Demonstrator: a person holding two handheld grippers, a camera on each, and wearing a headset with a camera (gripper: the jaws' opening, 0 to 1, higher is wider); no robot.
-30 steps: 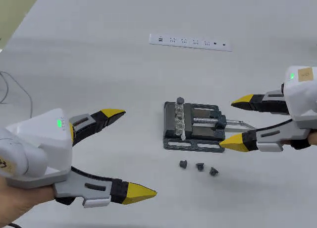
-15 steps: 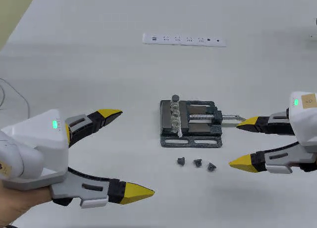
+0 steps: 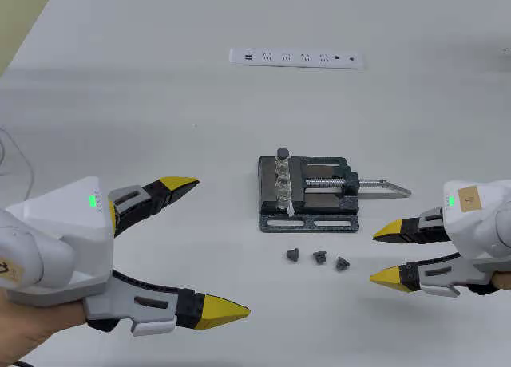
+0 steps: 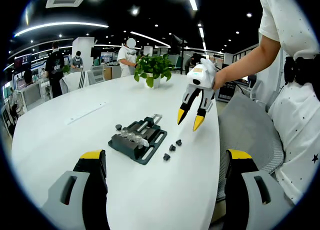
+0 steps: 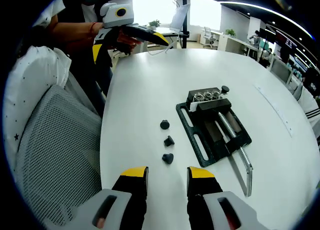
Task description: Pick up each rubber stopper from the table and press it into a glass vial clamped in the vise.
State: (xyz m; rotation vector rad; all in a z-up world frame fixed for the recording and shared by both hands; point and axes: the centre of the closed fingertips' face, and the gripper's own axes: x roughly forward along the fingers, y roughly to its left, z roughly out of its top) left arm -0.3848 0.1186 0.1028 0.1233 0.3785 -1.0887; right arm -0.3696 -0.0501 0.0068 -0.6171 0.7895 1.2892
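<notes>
- I take the vise (image 3: 307,195) as my reference. It sits flat on the smooth white table (image 3: 160,104), well away from every table edge I can see.
- Open tabletop surrounds the vise on all sides. A flat white power strip (image 3: 297,58) lies well beyond it.
- The vise is dark metal with a slotted base plate on my side. Its threaded screw (image 3: 323,187) ends in a thin bar handle (image 3: 387,188) that projects to the right.
- A row of clear glass vials (image 3: 283,182) stands upright, clamped at the left end of the vise. I cannot count them reliably.
- A lone stopper (image 3: 283,153), dark and round, sits at the far end of that row. I cannot tell whether it is seated in a vial.
- Three loose rubber stoppers (image 3: 319,257), small, dark and stubby, lie in a line on the table just in front of the vise, apart from one another.
- The right gripper (image 3: 374,258) hovers right of the loose stoppers and front-right of the vise. Its yellow-tipped jaws are slightly parted and hold nothing.
- The left gripper (image 3: 219,245) hangs well left of the vise, jaws spread wide and empty.
</notes>
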